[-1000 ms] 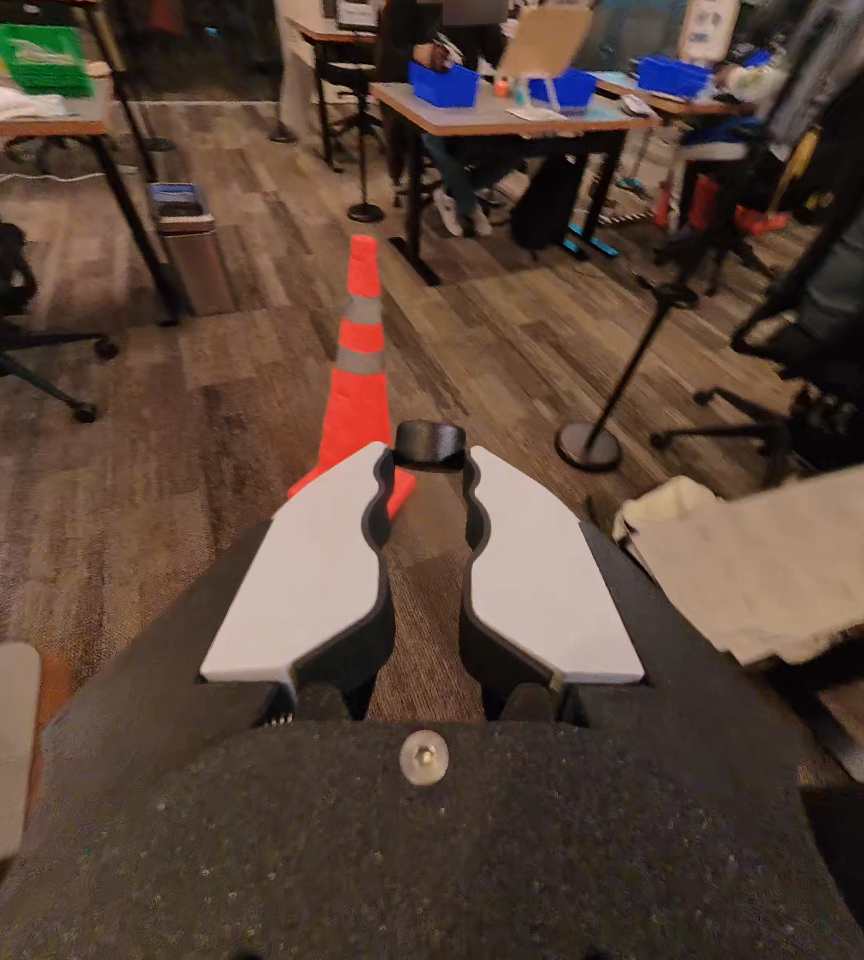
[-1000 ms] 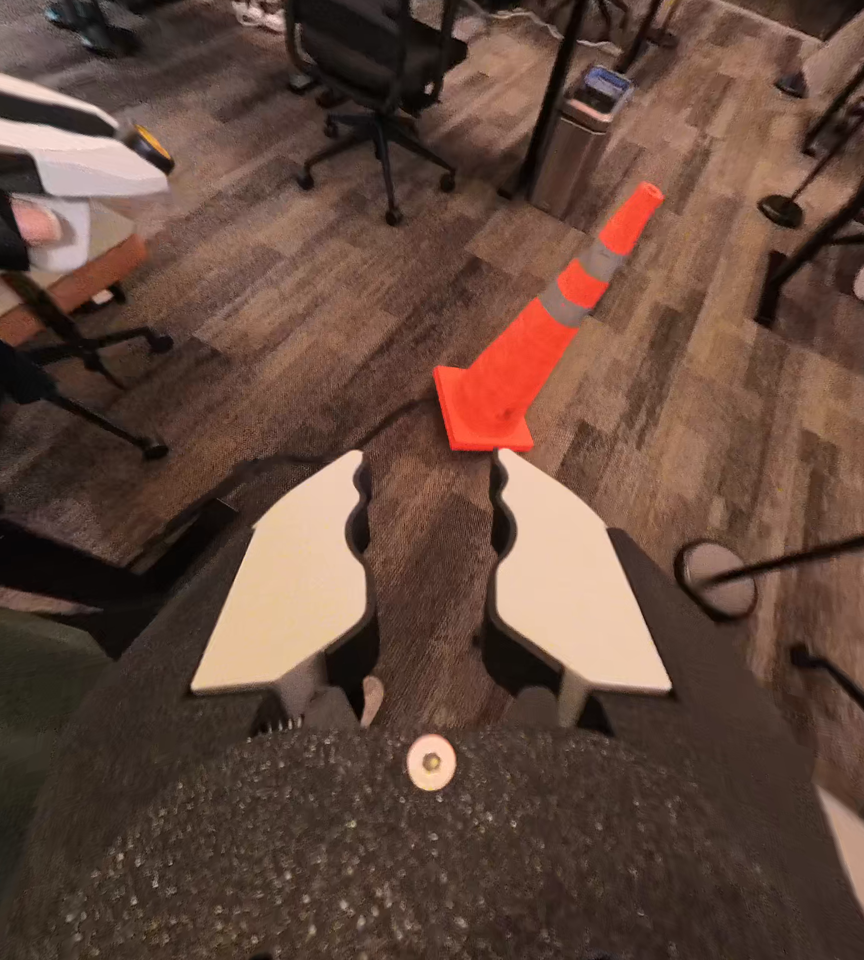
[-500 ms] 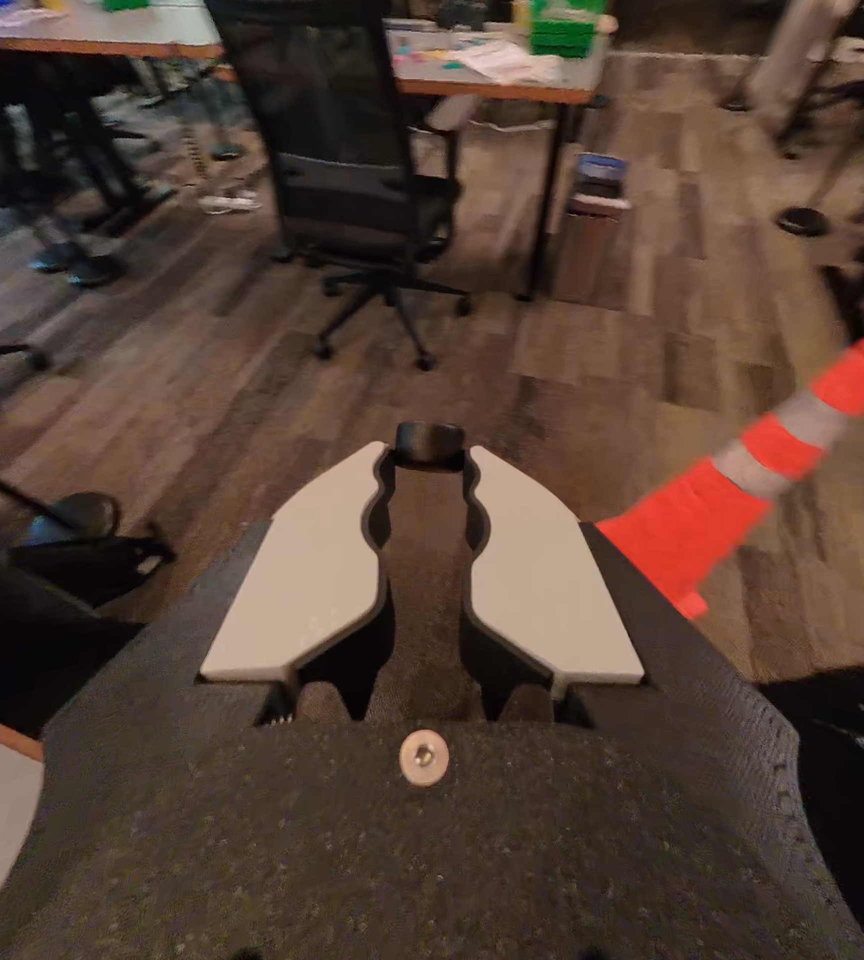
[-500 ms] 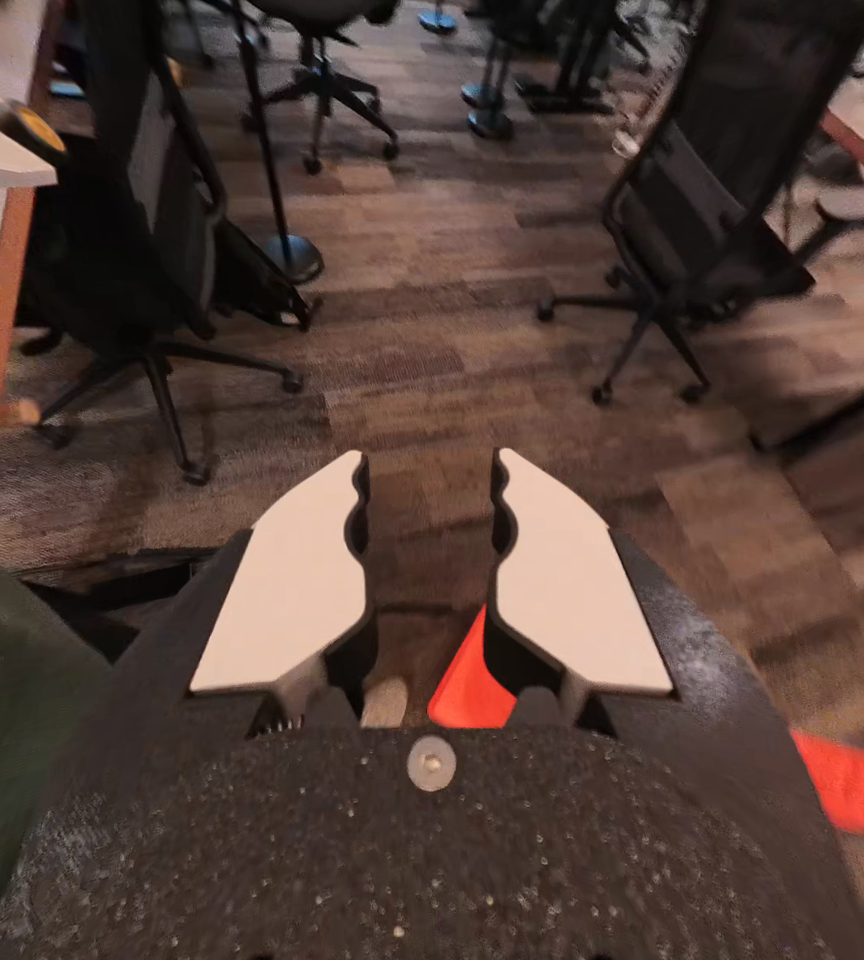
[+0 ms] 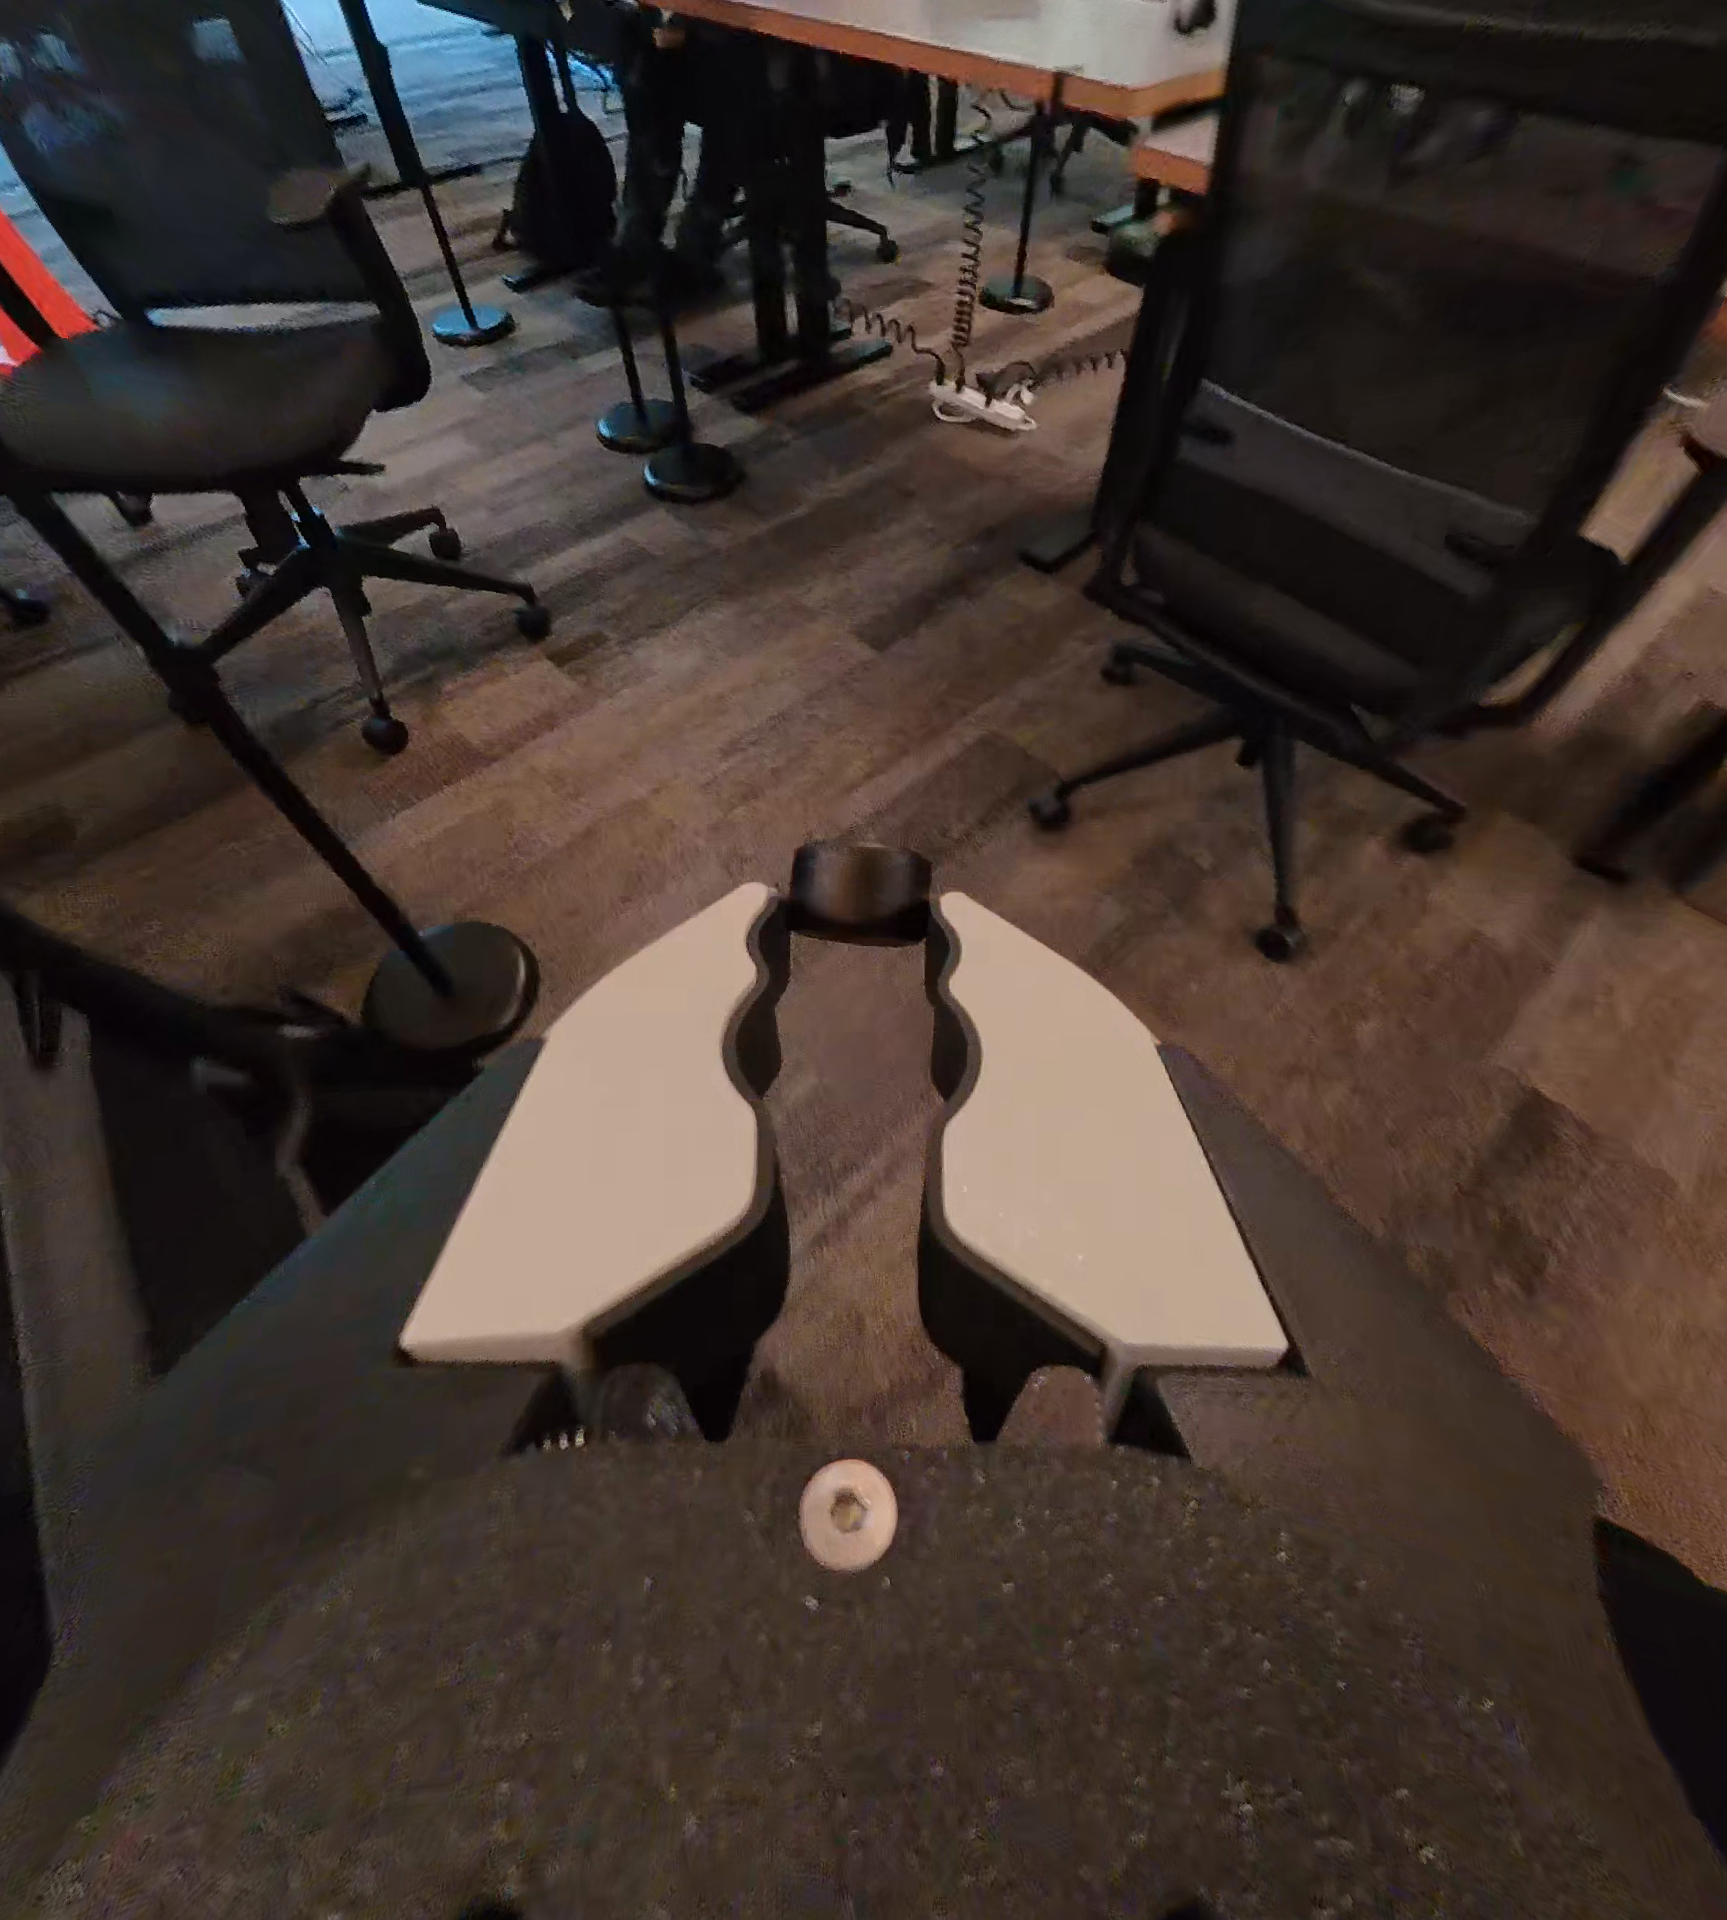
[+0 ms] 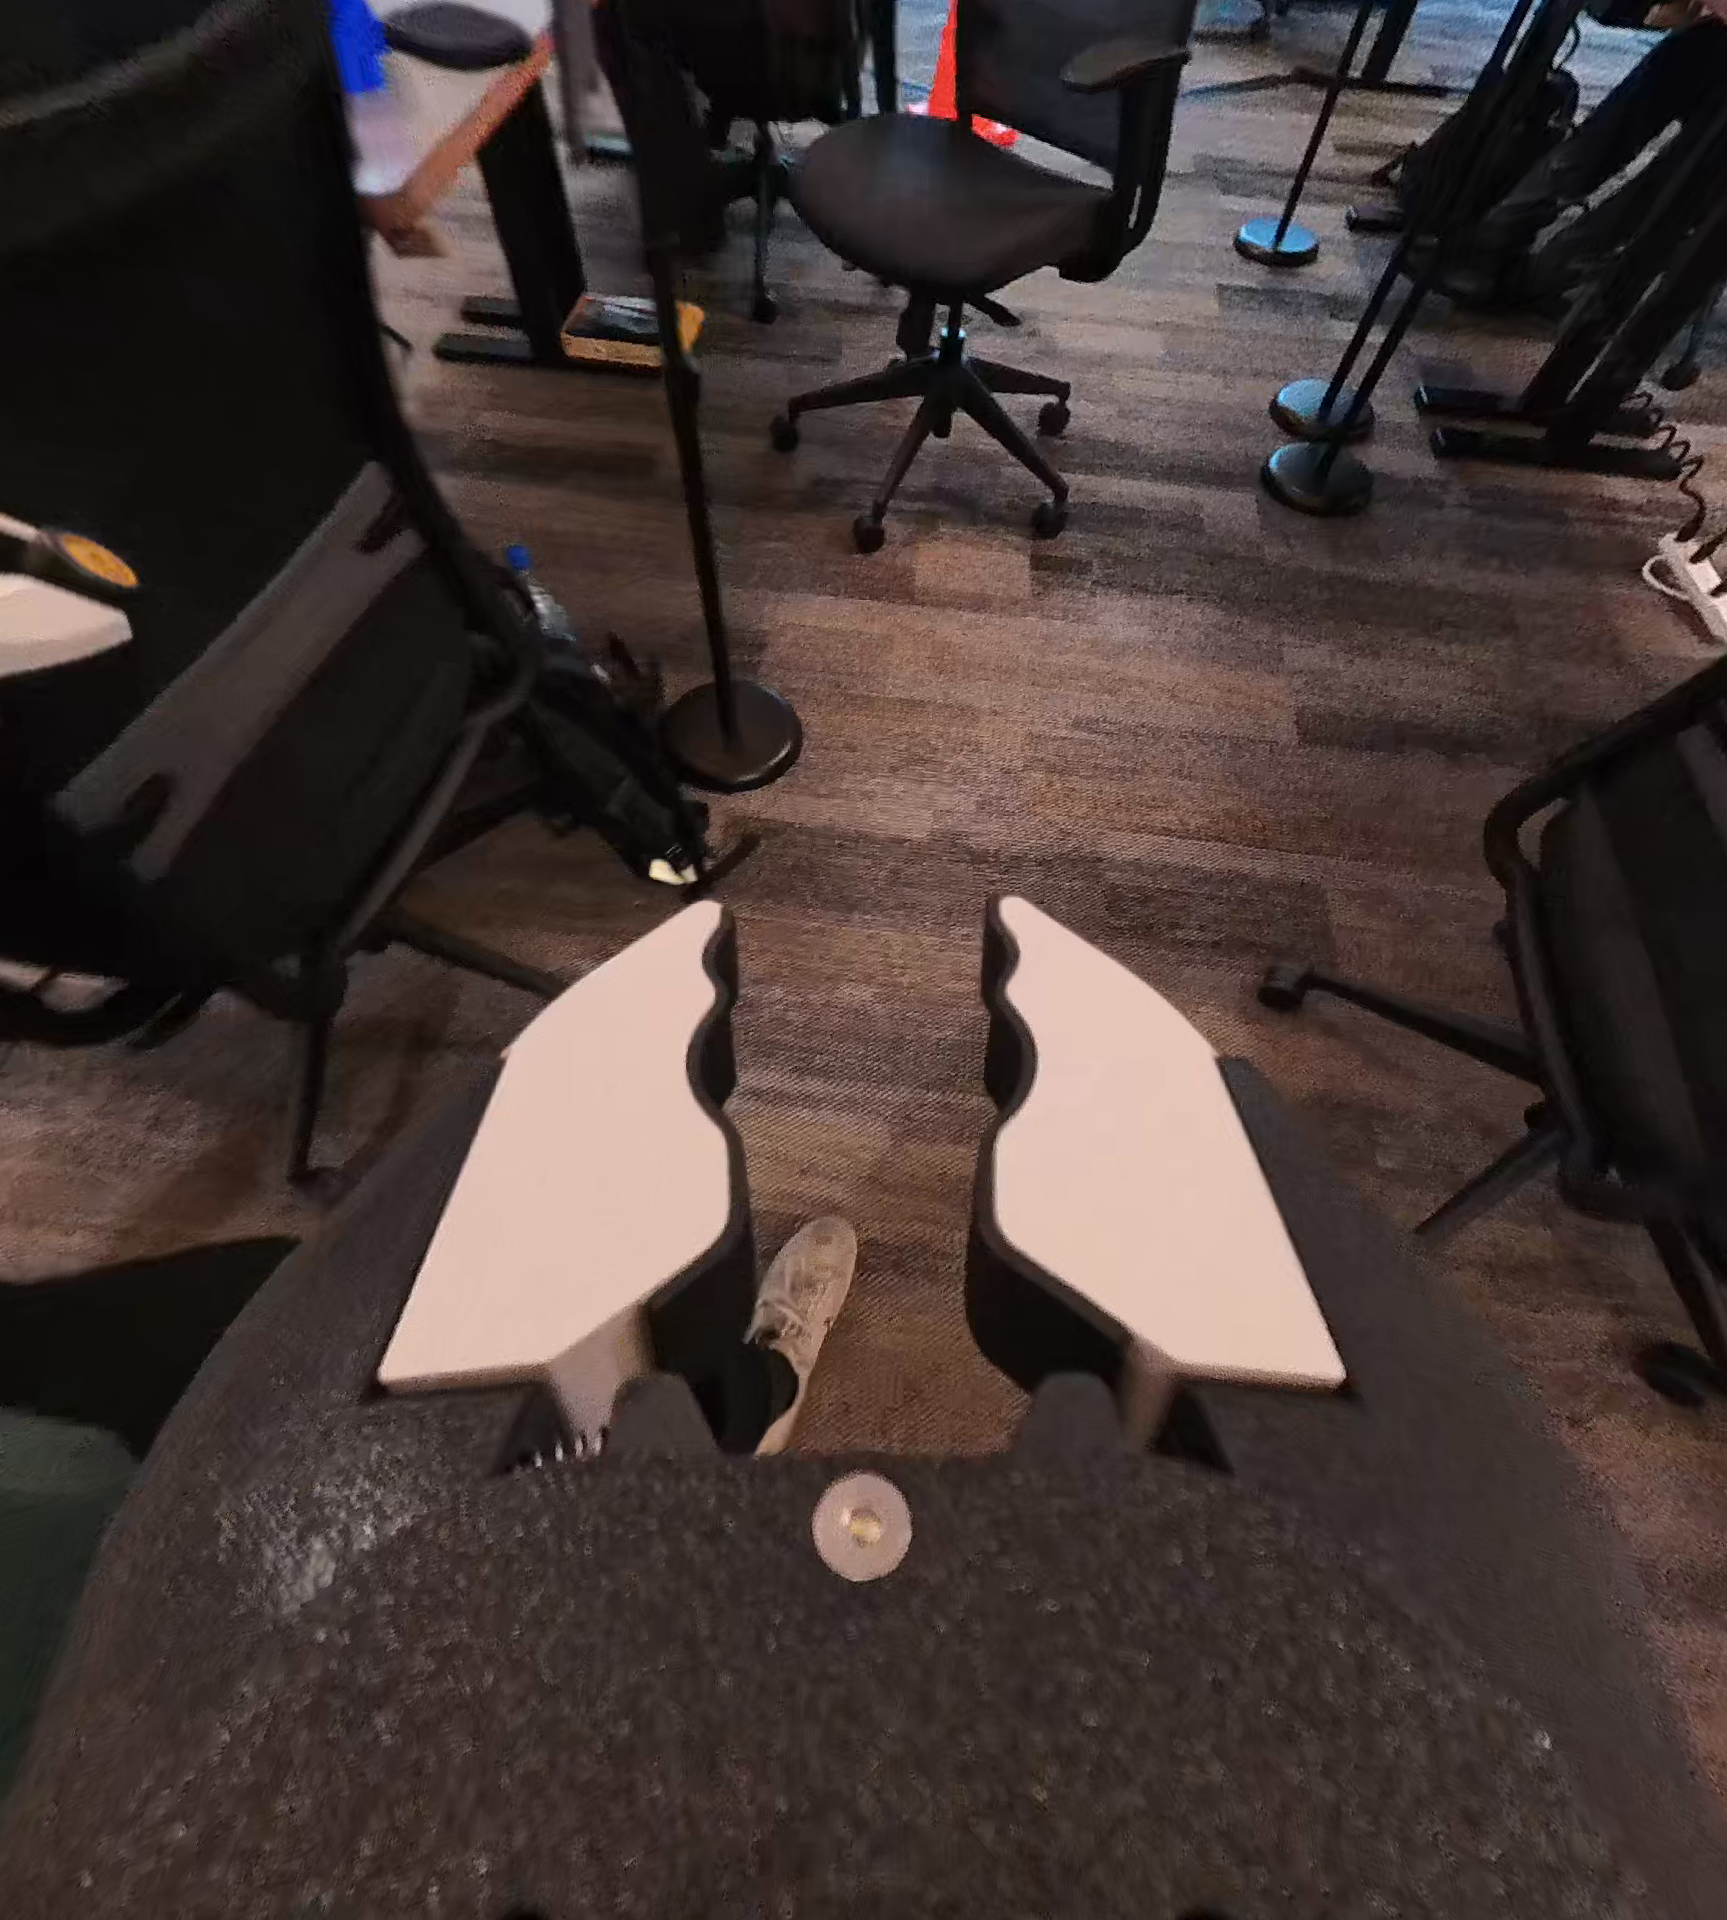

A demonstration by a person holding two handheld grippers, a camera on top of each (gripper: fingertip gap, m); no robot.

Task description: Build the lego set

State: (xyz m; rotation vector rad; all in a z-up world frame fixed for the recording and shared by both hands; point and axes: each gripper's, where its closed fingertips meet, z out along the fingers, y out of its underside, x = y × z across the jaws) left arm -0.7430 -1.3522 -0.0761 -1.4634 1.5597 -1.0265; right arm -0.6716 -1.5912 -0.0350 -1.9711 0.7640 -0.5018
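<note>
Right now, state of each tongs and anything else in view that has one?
left tongs: shut on small black round piece, held at the tips over the floor
right tongs: open, empty
office chair: upright, unoccupied
mesh-back chair: upright, unoccupied
power strip: lying on the floor, cables plugged in
lego set: none in view

The right gripper [image 6: 857, 914] hangs over carpeted floor [image 6: 1098, 727] with its jaws spread and empty, a grey shoe [image 6: 805, 1311] showing between the finger bases, a black stand base [image 6: 731, 734] just ahead-left, an office chair [image 6: 952, 208] farther ahead.
</note>
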